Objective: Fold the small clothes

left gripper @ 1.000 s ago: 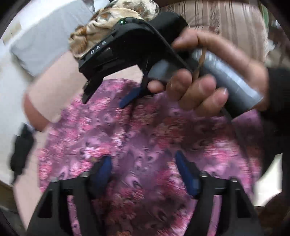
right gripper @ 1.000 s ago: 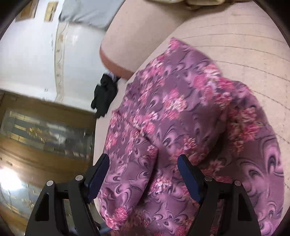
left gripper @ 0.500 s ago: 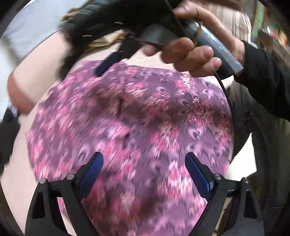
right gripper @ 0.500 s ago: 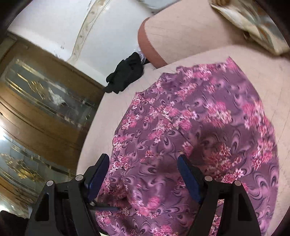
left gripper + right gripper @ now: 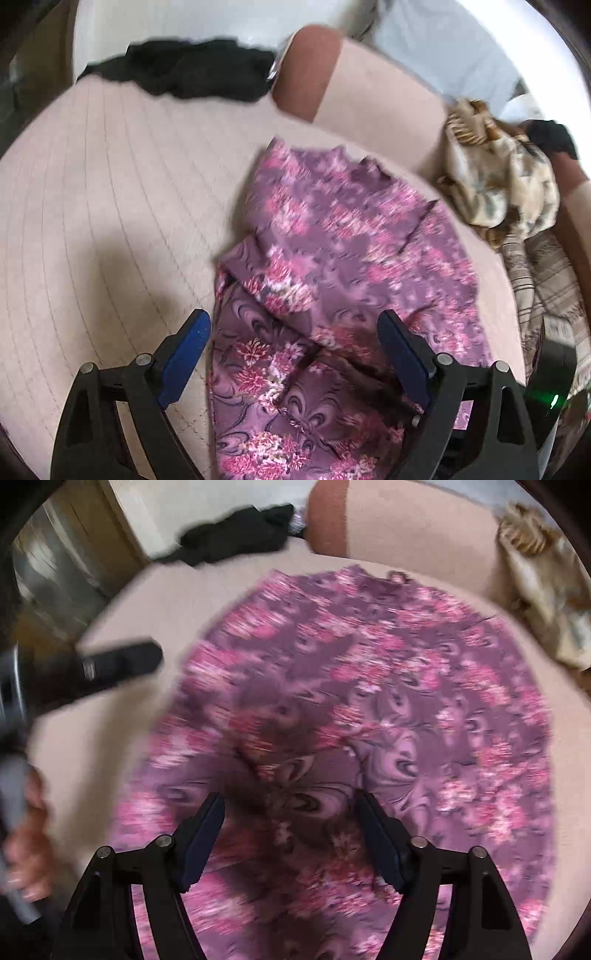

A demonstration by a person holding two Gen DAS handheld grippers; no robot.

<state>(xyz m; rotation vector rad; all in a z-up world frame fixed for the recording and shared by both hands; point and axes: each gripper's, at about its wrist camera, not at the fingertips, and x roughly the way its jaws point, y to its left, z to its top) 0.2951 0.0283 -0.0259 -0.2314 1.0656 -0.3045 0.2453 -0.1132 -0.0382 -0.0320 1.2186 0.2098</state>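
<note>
A purple garment with pink flowers (image 5: 332, 258) lies spread, partly folded, on a pale pink quilted cushion (image 5: 92, 203). My left gripper (image 5: 293, 339) hangs open over the garment's near left edge, one finger over bare cushion, nothing between its blue pads. In the right wrist view the same garment (image 5: 388, 701) fills the frame, blurred. My right gripper (image 5: 291, 823) points down at it and its jaws are closing with a low ridge of cloth between them; the pads do not touch it. The left tool's black body (image 5: 110, 668) and a hand (image 5: 26, 849) show at the left.
A black garment (image 5: 184, 77) lies at the cushion's far edge beside a pink-brown armrest (image 5: 306, 74). A crumpled beige patterned cloth (image 5: 498, 184) and a striped throw (image 5: 546, 288) sit to the right. A wooden cabinet (image 5: 55, 572) stands beyond the cushion's left end.
The left gripper has swung and rolled from over the garment's middle to its left edge; the right hand has left its view. The right gripper's jaws have narrowed over the cloth.
</note>
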